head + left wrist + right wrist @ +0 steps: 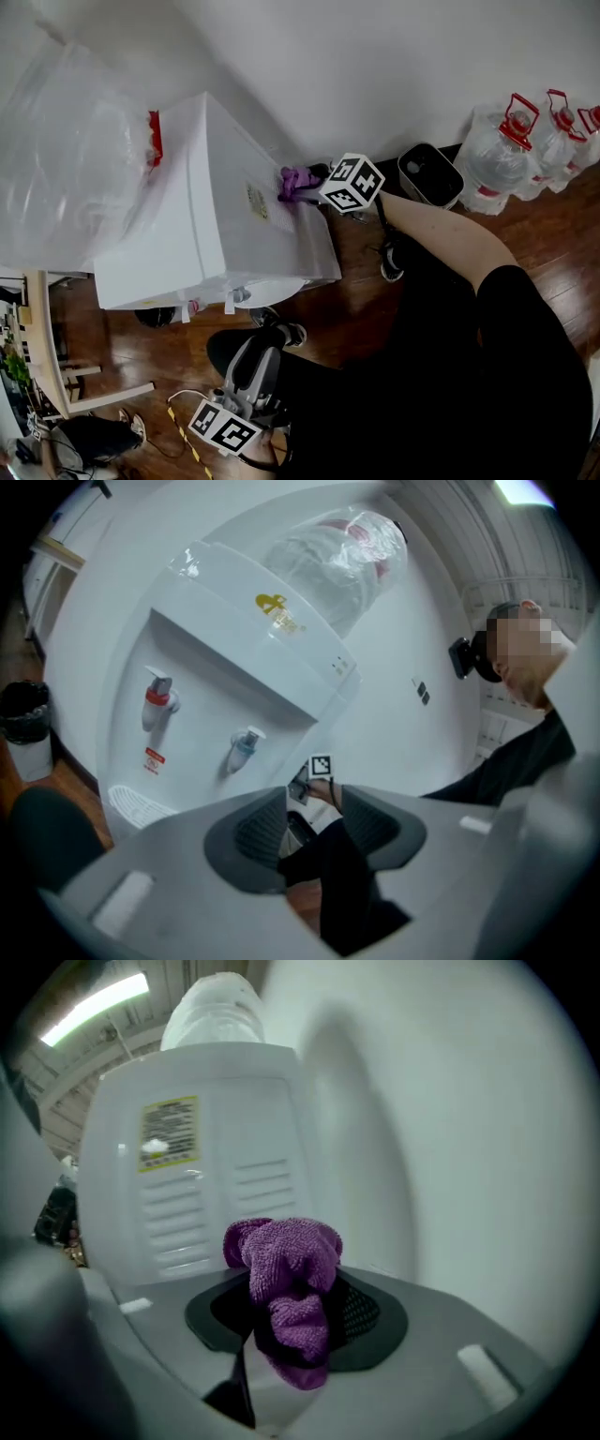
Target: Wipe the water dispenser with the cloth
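Observation:
The white water dispenser point(202, 220) stands against the wall with a big clear bottle point(66, 150) on top. My right gripper point(314, 187) is shut on a bunched purple cloth point(296, 180) and holds it at the dispenser's vented side panel point(187, 1185), below a yellow label. Whether the cloth point(286, 1260) touches the panel I cannot tell. My left gripper point(258, 352) is low by my knee, open, with nothing between its pads point(261, 834). It faces the dispenser's front point(216, 667), where a red tap point(157, 700) and a blue tap point(246, 747) show.
Several full water jugs point(511, 150) and a small dark bin point(429, 173) stand on the wood floor to the right. A light wooden table point(45, 347) is at the left. Another bin point(23, 728) sits left of the dispenser. My legs fill the lower middle.

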Demonstrator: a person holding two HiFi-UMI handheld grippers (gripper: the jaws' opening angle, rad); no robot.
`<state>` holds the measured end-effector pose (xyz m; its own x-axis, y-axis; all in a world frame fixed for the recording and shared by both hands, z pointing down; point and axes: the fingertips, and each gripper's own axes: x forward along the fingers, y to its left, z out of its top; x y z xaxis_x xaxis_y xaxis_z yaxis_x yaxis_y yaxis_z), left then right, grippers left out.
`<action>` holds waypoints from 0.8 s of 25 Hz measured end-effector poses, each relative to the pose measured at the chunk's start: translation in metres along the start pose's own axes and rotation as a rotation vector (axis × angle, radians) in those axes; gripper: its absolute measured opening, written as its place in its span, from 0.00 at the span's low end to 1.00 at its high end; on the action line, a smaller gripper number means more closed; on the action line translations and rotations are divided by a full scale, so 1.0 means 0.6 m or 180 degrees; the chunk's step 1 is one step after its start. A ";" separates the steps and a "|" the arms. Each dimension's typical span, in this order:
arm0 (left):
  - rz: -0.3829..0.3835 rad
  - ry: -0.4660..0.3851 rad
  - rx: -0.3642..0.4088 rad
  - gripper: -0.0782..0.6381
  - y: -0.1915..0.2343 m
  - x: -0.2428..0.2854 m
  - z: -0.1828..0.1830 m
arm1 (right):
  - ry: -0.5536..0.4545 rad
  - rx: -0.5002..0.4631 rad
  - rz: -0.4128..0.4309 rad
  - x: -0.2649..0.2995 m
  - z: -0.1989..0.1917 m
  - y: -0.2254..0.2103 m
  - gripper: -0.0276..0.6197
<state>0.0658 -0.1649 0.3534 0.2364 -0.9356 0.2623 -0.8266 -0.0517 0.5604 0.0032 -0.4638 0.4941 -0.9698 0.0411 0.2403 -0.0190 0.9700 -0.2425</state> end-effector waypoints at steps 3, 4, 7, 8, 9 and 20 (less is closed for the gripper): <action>-0.0024 0.0203 0.0111 0.40 -0.003 0.021 -0.020 | 0.0009 -0.0095 -0.0297 0.037 0.026 -0.076 0.33; -0.0050 0.0281 0.0159 0.40 -0.005 0.030 -0.027 | 0.0019 -0.0152 -0.0323 0.042 0.033 -0.083 0.33; -0.0142 0.0497 0.0326 0.40 -0.011 0.059 -0.050 | 0.0114 -0.0317 -0.0106 0.027 0.023 -0.039 0.33; -0.0175 0.0565 0.0383 0.40 -0.011 0.069 -0.057 | 0.0161 -0.0342 0.0042 0.012 0.009 -0.006 0.33; -0.0209 0.0630 0.0432 0.40 -0.010 0.079 -0.065 | 0.0207 -0.0331 0.0207 -0.007 -0.007 0.034 0.32; -0.0381 0.1068 0.0467 0.40 -0.006 0.105 -0.172 | 0.0135 -0.0478 0.0898 -0.081 -0.143 0.261 0.32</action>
<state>0.1362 -0.1879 0.4491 0.4695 -0.7549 0.4579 -0.8416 -0.2258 0.4906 0.0680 -0.2932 0.5252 -0.9207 0.3203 0.2232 0.2883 0.9433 -0.1645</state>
